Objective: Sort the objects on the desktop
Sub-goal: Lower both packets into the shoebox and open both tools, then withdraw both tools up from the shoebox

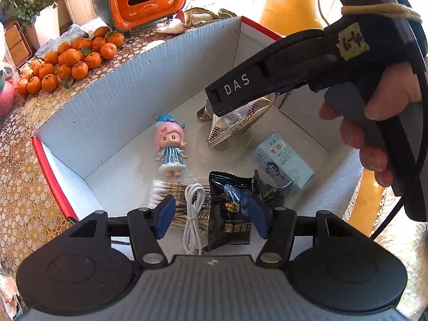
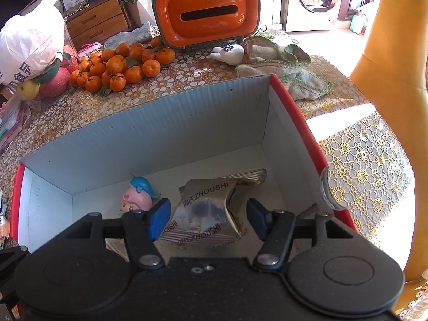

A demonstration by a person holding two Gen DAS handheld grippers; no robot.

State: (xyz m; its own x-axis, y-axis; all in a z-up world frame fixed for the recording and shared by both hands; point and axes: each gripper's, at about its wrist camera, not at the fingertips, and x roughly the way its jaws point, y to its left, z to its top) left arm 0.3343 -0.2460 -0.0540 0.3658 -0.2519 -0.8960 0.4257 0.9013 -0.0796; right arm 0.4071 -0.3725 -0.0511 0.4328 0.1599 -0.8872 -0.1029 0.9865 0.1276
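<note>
A white cardboard box with a red rim (image 1: pixel 50 176) stands on the table and holds the sorted things. Inside lie a pink-haired doll (image 1: pixel 171 147), a silver snack packet (image 1: pixel 235 125), a pale blue carton (image 1: pixel 286 160), a black snack packet (image 1: pixel 230 211), a pack of cotton swabs (image 1: pixel 174 192) and a coiled white cable (image 1: pixel 194 214). My left gripper (image 1: pixel 211 218) hangs open above the cable and black packet, its pads clear of both. My right gripper (image 2: pixel 208 219) is open inside the box (image 2: pixel 294 112), over the silver packet (image 2: pixel 206 211), beside the doll (image 2: pixel 139 195). A hand (image 1: pixel 374 133) holds it.
Behind the box sit a heap of tangerines (image 2: pixel 120 64), an orange tissue holder (image 2: pixel 206 13) and a crumpled cloth (image 2: pixel 283 61) on the lace tablecloth (image 2: pixel 361 160). A white plastic bag (image 2: pixel 32 42) stands at the far left. A yellow chair (image 2: pixel 390 40) rises on the right.
</note>
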